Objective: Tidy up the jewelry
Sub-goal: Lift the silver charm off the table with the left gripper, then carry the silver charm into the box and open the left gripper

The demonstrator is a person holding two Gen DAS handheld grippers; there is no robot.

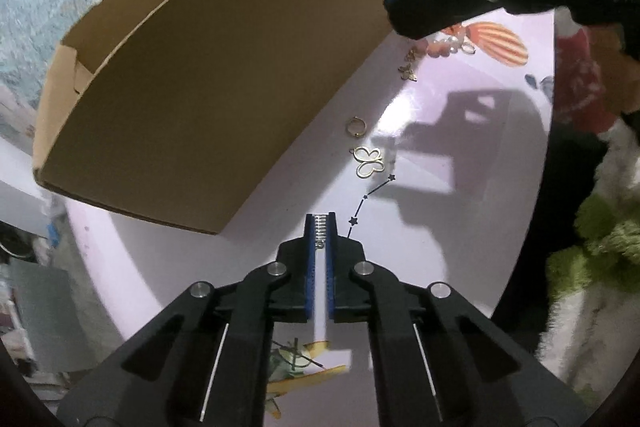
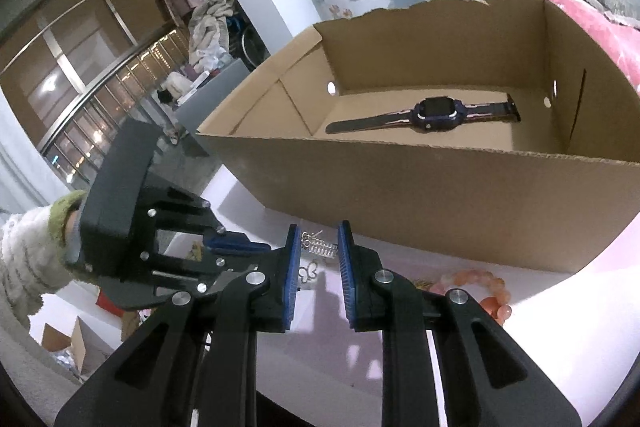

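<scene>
Left gripper (image 1: 320, 223) is clamped on a small silver spring-like piece (image 1: 320, 229) at the very fingertips, so a tilt could let it slip before it reaches the cardboard box (image 1: 224, 75) at eleven o'clock. Right gripper (image 2: 318, 247), jaws apart and empty, hovers close by and risks bumping that hold. On the pale table (image 1: 460, 207) toward one o'clock lie one gold ring (image 1: 356, 127), one butterfly charm (image 1: 369, 163), two or so small gold pieces (image 1: 409, 71) and one pink bead bracelet (image 1: 444, 47). One watch (image 2: 434, 113) lies in the box.
</scene>
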